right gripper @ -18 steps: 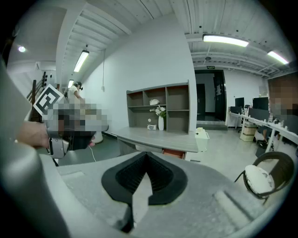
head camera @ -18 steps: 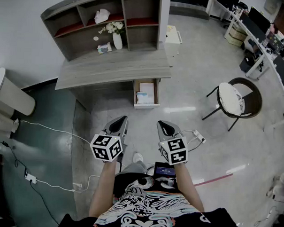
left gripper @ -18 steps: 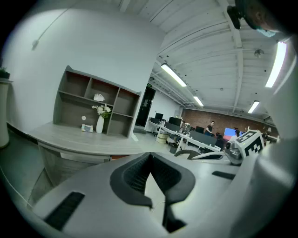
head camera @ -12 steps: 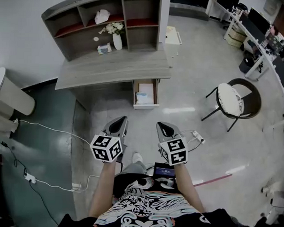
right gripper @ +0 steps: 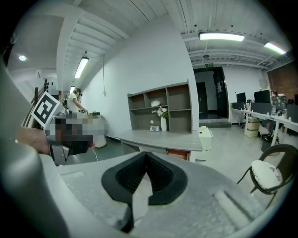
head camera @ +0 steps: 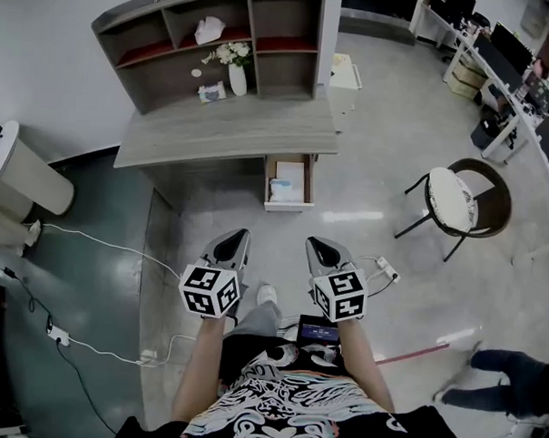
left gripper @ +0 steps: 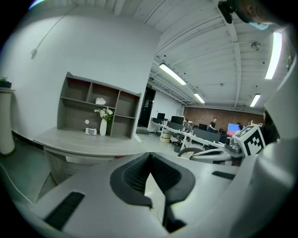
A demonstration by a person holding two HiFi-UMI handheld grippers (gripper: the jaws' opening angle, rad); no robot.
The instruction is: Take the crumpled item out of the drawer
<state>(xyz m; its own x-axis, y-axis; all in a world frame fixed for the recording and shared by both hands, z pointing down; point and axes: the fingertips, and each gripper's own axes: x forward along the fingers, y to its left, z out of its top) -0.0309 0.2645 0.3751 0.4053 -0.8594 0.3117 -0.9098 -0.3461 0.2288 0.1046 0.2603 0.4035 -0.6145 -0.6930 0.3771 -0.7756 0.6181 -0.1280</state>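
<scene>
1. Head view: the left gripper and right gripper are hovering well short of the open drawer. The crumpled item is lying at its near end.
2. Left gripper view: the jaws are pressing together, empty; arriving like this risks shoving the item deeper.
3. Right gripper view: the jaws are likewise meeting, holding nothing; a careless pinch risks catching the flat paper instead.

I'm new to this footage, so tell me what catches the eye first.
Two grippers with black-and-white marker cubes, the left gripper and the right gripper, both shut and empty, sit low in the head view's middle. Ahead stands a grey desk with shelves; its open drawer, under the right end, holds pale items.
</scene>
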